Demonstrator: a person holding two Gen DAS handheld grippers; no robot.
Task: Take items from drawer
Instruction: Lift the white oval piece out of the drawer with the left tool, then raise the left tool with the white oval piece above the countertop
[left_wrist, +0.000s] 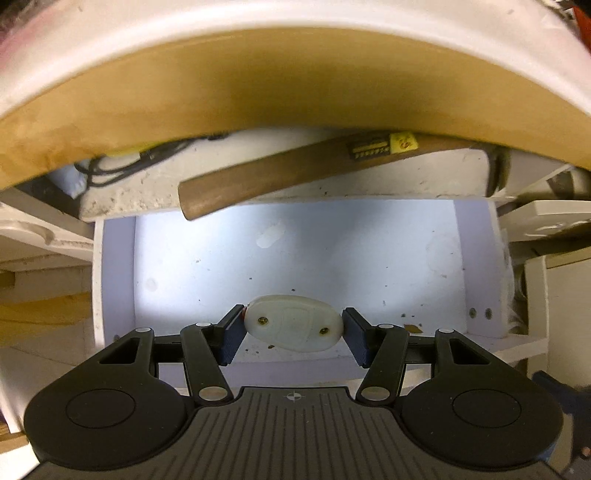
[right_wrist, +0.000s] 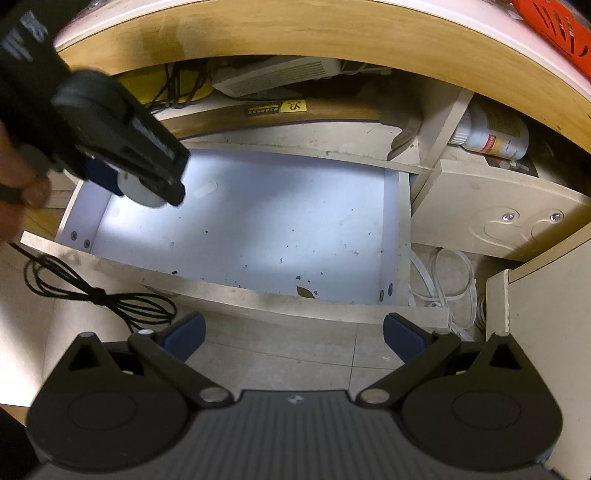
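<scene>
The white drawer (left_wrist: 110, 280) stands pulled open, its floor bare but for specks. My left gripper (left_wrist: 293, 334) is shut on a white oval plastic piece with two brass screws (left_wrist: 293, 326) and holds it above the drawer's front part. The right wrist view shows the same drawer (right_wrist: 397, 229), with the left gripper (right_wrist: 147, 192) over its far left corner, the white piece (right_wrist: 138, 190) between its blue pads. My right gripper (right_wrist: 293, 334) is open and empty, over the tiled floor in front of the drawer's front panel.
A wooden-handled hammer (left_wrist: 295, 170) lies on the shelf behind the drawer, under a wooden tabletop edge (left_wrist: 258, 96). Black cables (right_wrist: 99, 295) lie on the floor at left, white cables (right_wrist: 450, 280) at right. A white bottle (right_wrist: 491, 134) lies in the right-hand compartment.
</scene>
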